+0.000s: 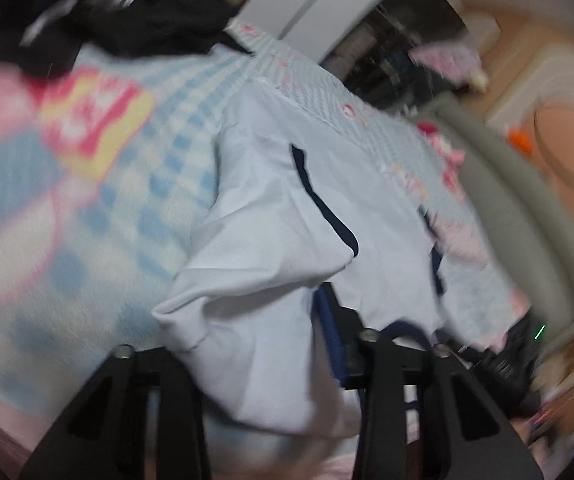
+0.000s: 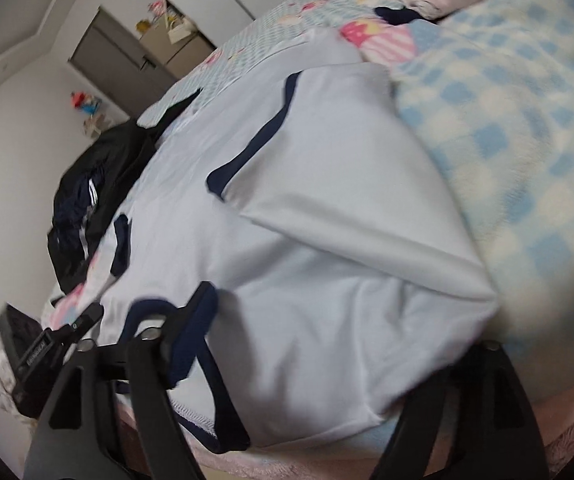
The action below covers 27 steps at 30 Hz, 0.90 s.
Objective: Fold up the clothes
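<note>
One white shirt (image 2: 327, 280) with navy trim, spread on bed, one sleeve folded inward. One checked blanket (image 2: 527, 140) touching shirt's far edge; one dark clothes pile (image 2: 99, 184) beside it. Left gripper (image 1: 279, 360): fingers apart, shirt cloth draped between; grip cannot tell. Right gripper (image 2: 319, 344): fingers wide apart over shirt. Left view alone shows floor (image 1: 567, 152).

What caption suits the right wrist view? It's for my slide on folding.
White shirt with navy trim spread on the bed, one sleeve folded inward, right gripper open over its near edge.
</note>
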Each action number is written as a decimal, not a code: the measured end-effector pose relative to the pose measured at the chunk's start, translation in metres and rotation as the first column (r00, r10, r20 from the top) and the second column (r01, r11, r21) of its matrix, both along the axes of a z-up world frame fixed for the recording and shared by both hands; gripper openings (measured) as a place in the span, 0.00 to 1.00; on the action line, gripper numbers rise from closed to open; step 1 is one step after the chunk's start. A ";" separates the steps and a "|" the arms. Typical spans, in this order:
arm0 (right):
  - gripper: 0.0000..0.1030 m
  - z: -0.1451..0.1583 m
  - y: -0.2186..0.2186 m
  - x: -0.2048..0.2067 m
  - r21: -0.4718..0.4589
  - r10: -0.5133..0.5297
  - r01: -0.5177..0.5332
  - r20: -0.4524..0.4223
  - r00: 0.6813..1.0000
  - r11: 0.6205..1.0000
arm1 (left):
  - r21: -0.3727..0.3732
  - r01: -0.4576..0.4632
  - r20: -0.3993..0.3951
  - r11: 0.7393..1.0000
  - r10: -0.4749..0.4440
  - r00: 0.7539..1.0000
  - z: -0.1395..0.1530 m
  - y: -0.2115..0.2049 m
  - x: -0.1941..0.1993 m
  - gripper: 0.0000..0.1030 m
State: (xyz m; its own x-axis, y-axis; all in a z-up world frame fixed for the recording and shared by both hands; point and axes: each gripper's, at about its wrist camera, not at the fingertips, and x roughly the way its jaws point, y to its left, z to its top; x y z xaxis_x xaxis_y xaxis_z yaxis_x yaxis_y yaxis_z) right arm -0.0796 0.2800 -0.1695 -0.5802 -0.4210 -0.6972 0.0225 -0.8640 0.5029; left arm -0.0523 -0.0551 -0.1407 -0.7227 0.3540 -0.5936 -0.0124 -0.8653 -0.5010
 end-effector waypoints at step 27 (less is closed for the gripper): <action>0.07 0.041 -0.010 0.018 0.192 0.036 -0.007 -0.147 0.989 0.981 | -0.051 0.057 -0.012 0.997 -0.058 0.998 0.021 0.008 0.010 0.04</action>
State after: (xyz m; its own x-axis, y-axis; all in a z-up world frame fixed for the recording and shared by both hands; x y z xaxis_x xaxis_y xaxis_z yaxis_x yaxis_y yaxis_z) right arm -0.0620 0.2702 -0.1287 -0.6755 -0.3023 -0.6725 0.1045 -0.9421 0.3185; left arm -0.0427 -0.0472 -0.1196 -0.7101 0.3652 -0.6020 -0.0694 -0.8871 -0.4563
